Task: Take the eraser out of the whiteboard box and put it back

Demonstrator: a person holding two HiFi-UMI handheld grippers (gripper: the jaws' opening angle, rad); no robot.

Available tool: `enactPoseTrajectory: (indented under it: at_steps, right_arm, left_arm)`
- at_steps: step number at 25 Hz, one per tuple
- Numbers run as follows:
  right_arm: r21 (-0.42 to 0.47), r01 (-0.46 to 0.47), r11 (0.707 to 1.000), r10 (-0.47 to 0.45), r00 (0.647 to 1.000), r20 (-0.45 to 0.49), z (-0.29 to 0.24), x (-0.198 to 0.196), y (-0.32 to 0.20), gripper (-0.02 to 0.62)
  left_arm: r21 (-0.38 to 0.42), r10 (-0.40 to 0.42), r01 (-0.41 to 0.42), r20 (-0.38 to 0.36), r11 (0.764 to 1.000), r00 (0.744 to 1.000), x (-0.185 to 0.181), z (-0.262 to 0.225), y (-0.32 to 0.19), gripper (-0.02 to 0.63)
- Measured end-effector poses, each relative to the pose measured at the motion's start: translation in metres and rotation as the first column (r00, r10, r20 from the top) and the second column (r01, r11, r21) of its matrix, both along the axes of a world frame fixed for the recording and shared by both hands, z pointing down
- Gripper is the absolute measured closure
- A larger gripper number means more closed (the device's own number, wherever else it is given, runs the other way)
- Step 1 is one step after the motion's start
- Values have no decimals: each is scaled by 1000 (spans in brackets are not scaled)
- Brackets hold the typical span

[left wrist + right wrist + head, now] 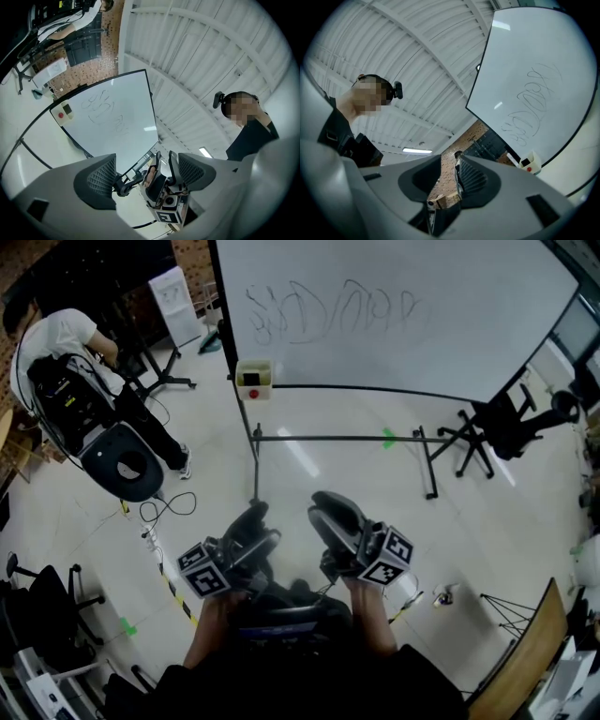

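Cream box (253, 379) on w/board (394, 306), contents unclear

Box (253, 379) at lower-left corner of whiteboard (394, 315)

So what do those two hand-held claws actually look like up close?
The left claw and right claw are grey two-jaw tools with rounded shells and darker, ribbed pads. Each carries a cube covered in black-and-white square markers. The person wears a dark top.
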State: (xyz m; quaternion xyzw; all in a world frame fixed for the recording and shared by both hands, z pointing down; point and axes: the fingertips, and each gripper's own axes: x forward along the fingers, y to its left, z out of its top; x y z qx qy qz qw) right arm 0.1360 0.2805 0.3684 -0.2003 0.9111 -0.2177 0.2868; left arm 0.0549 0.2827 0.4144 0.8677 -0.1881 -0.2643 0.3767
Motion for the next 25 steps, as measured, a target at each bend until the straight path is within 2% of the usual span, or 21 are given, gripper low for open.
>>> enactPoseTrajectory:
  at_steps: [16,25]
  right_arm:
    - [-73,55,996,-63,992,-112,10,-108,-128,468]
    - [-103,9,995,-23,991,-130,15,-136,-185,468]
  left_arm:
    - [1,-37,38,-80,999,996,-97,0,-135,198]
    - [-9,-3,2,-104,1000,995,-125,4,-190,198]
